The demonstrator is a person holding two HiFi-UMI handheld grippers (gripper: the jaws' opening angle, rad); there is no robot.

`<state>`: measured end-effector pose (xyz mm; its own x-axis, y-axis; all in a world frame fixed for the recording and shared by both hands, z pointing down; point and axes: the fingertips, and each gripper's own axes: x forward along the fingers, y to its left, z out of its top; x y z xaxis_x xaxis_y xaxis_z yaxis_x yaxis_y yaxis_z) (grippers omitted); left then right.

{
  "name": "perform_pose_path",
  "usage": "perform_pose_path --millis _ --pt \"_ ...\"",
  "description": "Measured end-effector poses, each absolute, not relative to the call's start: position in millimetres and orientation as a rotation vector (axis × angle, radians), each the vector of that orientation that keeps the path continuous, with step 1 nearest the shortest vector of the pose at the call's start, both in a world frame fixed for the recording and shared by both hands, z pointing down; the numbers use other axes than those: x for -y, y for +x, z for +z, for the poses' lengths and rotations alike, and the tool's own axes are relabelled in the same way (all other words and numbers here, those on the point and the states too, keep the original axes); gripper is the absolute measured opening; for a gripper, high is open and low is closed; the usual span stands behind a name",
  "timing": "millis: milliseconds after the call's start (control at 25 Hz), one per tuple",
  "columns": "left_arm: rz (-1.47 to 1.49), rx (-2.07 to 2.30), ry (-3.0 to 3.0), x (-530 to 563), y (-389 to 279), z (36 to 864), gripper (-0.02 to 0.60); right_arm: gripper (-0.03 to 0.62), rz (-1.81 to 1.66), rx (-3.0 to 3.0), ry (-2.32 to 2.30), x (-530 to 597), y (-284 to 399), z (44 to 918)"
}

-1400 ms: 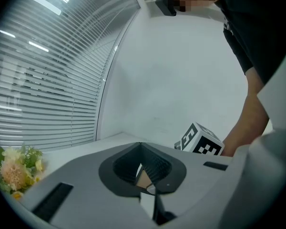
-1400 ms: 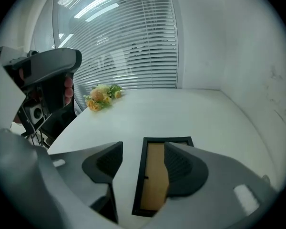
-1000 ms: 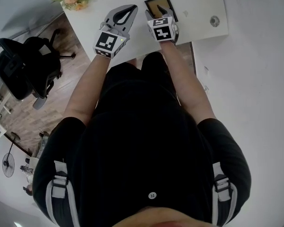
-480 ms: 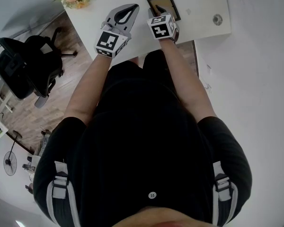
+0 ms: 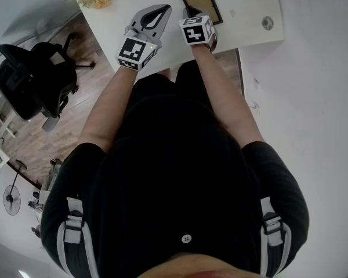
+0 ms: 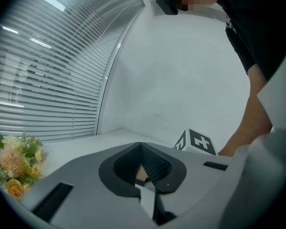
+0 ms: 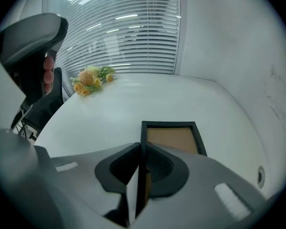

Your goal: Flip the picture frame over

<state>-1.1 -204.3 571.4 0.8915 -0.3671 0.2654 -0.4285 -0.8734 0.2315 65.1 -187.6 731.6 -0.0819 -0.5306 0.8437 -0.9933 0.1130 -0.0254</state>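
Picture frame (image 7: 171, 138), black rim, brown panel upward, flat on white table (image 7: 109, 106); right gripper (image 7: 139, 149) jaws closing on its left rim. Left gripper (image 6: 142, 147) alongside: jaws together, empty.

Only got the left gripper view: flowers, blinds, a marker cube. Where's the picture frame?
Observer: The picture frame lies on the white table with its brown panel up, right in front of the right tool.
Operator: Is that tool on it?
Observer: Its jaws are closing, with the frame's left rail between them.
Operator: Anything else near it?
Observer: The head view shows a small round fitting set in the table to the frame's right, well apart from it.
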Motion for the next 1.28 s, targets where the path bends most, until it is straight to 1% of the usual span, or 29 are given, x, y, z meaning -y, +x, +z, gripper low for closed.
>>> perform_pose_path --millis 360,760,1280 --pt "0.259 0.626 2.796 205.7 -8.3 549.8 0.003 0.050 0.894 1.737 1.601 201.3 72.1 697.5" --pt "0.223 0.695 2.810 211.9 -28.2 520.6 0.003 0.049 0.940 1.795 1.614 207.4 65.9 660.9" --pt "0.177 0.844 2.803 224.8 -31.1 488.4 0.003 0.050 1.187 1.972 1.530 227.5 64.8 628.3"
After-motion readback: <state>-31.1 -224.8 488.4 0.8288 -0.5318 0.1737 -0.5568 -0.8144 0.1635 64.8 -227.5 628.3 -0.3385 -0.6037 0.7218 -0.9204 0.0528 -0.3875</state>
